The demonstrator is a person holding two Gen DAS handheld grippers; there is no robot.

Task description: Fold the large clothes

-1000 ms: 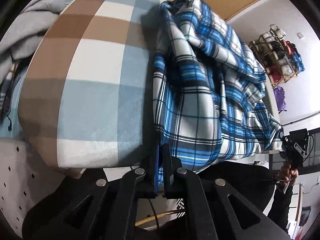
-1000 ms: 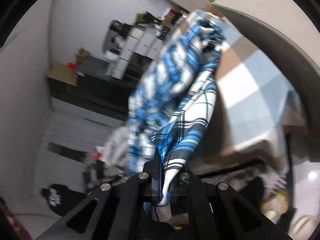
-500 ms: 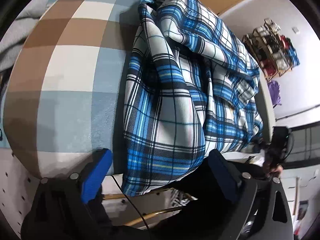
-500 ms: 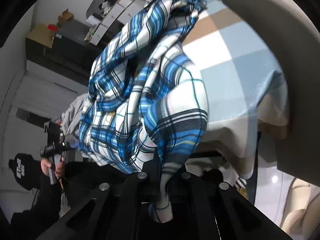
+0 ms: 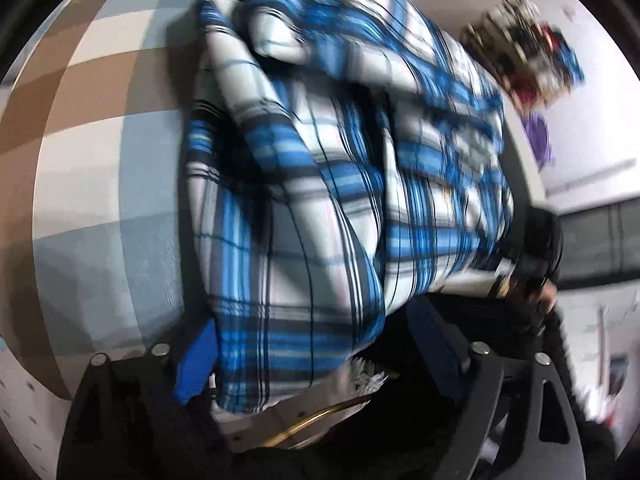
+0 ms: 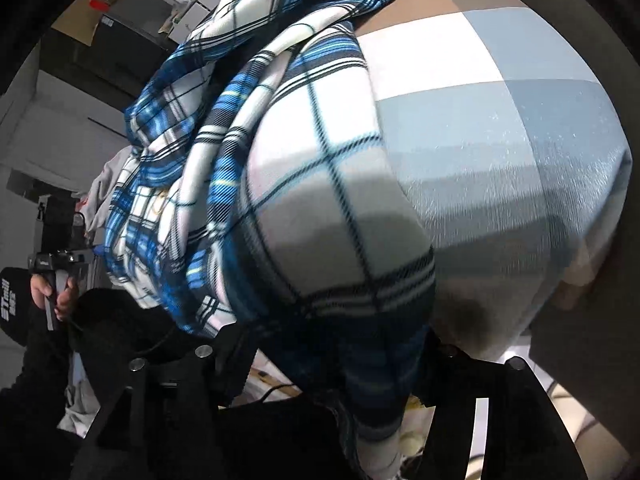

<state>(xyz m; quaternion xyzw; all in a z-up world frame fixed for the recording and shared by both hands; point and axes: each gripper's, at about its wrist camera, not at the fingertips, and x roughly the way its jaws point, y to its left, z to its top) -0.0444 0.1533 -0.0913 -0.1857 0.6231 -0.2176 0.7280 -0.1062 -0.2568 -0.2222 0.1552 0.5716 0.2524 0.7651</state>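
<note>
1. Left hand-held gripper [image 5: 316, 354]: I read its jaws as apart, and they have just been closing in a little after a wide release. Its blue pad [image 5: 198, 364] shows beside the shirt's hanging hem; the other finger stands clear on the far side. The hem droops between the two, and I see no pad pressing on it (this view is motion-blurred, so fine contact is hard to judge).

2. Right hand-held gripper [image 6: 332, 360]: jaws apart, having just been opening. A fold of cloth sags down between the dark fingers and covers the gap; neither finger appears to pinch it.

3. Shirt [image 6: 320, 216]: large, plaid in blue, white and black. It lies bunched in thick folds along the near edge of the bed, its near end spilling over that edge toward both grippers. In the left view the shirt [image 5: 320, 184] runs away from the camera in a long, rumpled heap.

4. Bed [image 6: 520, 128]: covered in big checks of pale blue, white and brown; the bare cover lies beside the shirt in both views.

5. Person: in the right view a hand [image 6: 52, 292] in a dark sleeve grips the left gripper's handle at the frame's left edge.

6. Background: a rack [image 5: 524, 52] of mixed items stands against the far wall (blurred).
</note>
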